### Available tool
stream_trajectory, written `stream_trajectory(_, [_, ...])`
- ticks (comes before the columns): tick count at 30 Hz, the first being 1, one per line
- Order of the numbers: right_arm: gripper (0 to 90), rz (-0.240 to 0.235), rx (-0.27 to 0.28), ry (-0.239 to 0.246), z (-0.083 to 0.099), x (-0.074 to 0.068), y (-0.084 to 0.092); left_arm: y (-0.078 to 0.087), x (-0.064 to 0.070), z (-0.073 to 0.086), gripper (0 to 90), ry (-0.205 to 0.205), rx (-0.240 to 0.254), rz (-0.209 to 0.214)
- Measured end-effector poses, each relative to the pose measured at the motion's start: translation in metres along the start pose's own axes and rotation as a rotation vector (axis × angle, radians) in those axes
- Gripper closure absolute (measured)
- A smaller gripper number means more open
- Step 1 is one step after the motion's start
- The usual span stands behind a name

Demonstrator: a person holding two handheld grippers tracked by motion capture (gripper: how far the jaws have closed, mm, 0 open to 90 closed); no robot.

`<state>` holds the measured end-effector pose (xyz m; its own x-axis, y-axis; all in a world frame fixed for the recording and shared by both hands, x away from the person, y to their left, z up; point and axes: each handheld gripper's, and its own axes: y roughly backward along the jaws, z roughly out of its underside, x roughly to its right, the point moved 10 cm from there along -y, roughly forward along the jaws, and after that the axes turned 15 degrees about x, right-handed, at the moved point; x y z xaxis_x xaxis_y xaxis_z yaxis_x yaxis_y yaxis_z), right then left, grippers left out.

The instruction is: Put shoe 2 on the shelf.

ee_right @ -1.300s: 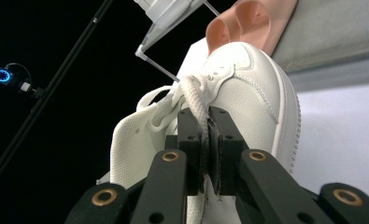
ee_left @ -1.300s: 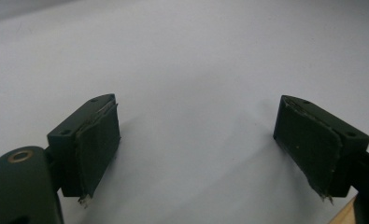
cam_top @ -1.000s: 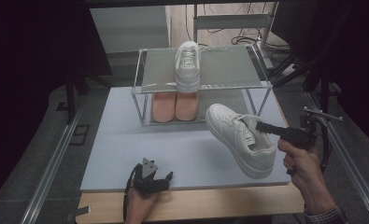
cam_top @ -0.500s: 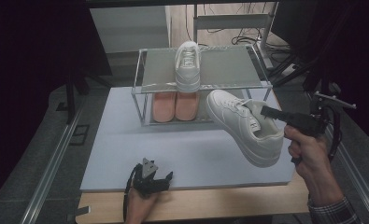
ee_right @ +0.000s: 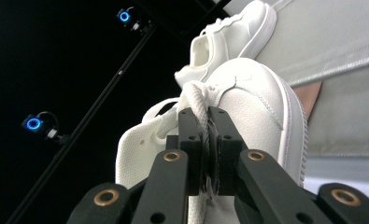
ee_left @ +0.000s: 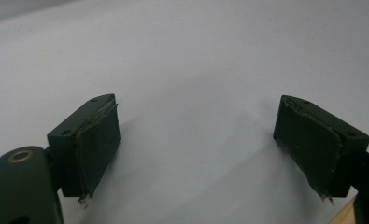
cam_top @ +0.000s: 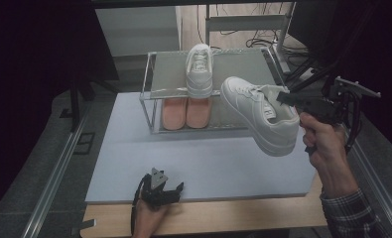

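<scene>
Hanging in the air just in front of the metal shoe rack (cam_top: 154, 94), white sneaker (cam_top: 260, 116) pinched at its collar by right gripper (cam_top: 283, 97), left gripper (cam_top: 169, 190) spread wide, rested low on the tabletop (cam_top: 134, 148) well before the rack.

The held white sneaker (cam_top: 260, 115) hides part of the rack (cam_top: 154, 94) behind it; the pink shoes (cam_top: 186, 113) sit half hidden under the top shelf.

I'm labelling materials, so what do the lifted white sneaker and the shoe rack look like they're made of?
White low-top sneaker: seemingly matte pebbled leather or imitation, judging by its grainy, stitched upper; woven lace. Two-tier rack: thin shiny metal bars; pale matte shelf panels, material unclear.
</scene>
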<state>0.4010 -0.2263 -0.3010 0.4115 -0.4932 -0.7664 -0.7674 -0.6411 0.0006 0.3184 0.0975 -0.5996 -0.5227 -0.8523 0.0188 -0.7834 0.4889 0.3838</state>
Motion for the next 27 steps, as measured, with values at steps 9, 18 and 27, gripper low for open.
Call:
stream_trajectory(9, [84.9,0.041,0.06,0.008,-0.017,0.008,-0.032,0.0,0.0,0.0,14.7,0.0,-0.002,0.0])
stream_trajectory(18, [84.7,0.069,0.114,-0.004,-0.027,0.02,-0.066,0.0,0.0,0.0,14.7,0.0,-0.003,0.001])
stream_trajectory(27, [84.7,0.11,0.148,-0.001,-0.031,0.036,-0.095,0.0,0.0,0.0,14.8,0.0,-0.002,0.002])
